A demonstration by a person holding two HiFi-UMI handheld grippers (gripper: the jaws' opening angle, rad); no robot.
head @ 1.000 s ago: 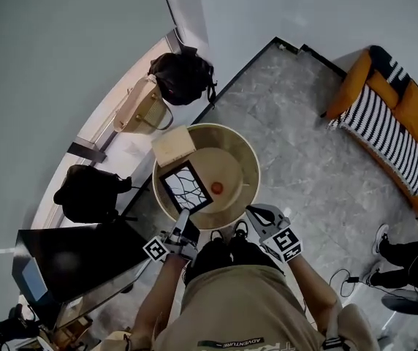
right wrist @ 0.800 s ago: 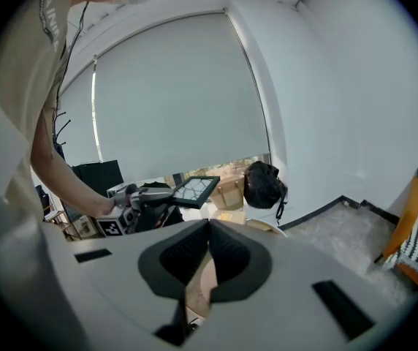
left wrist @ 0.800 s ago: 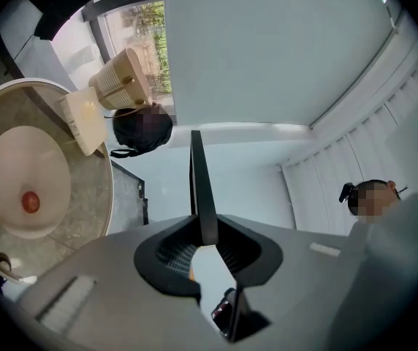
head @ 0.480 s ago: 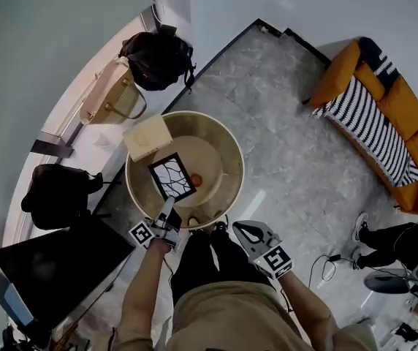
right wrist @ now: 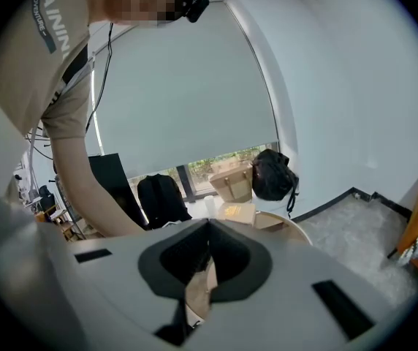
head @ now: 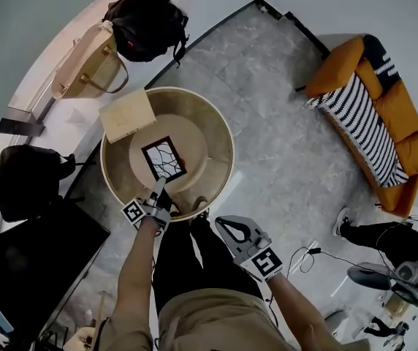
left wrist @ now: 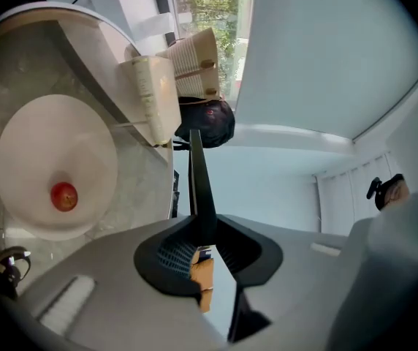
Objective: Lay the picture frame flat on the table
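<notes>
The picture frame (head: 164, 158), black with a white branching pattern, lies face up and close to flat over the middle of the round wooden table (head: 221, 142). My left gripper (head: 155, 200) is shut on the frame's near edge. In the left gripper view the frame (left wrist: 199, 185) shows edge-on as a thin black slat between the jaws. Whether the frame rests on the table top I cannot tell. My right gripper (head: 232, 231) hangs off the table by the person's legs, and its jaws (right wrist: 208, 224) meet with nothing between them.
A white plate (left wrist: 55, 163) with a red fruit (left wrist: 64, 196) sits on the table beside the frame. A tan box (head: 127, 114) rests on the far rim. A beige bag (head: 85, 64) and black backpacks (head: 145, 22) line the window ledge. An orange sofa (head: 373, 119) stands at the right.
The left gripper has carried the frame down toward the table top, and the frame now lies lower and flatter, nearly covering the red fruit. The right gripper sank a little.
</notes>
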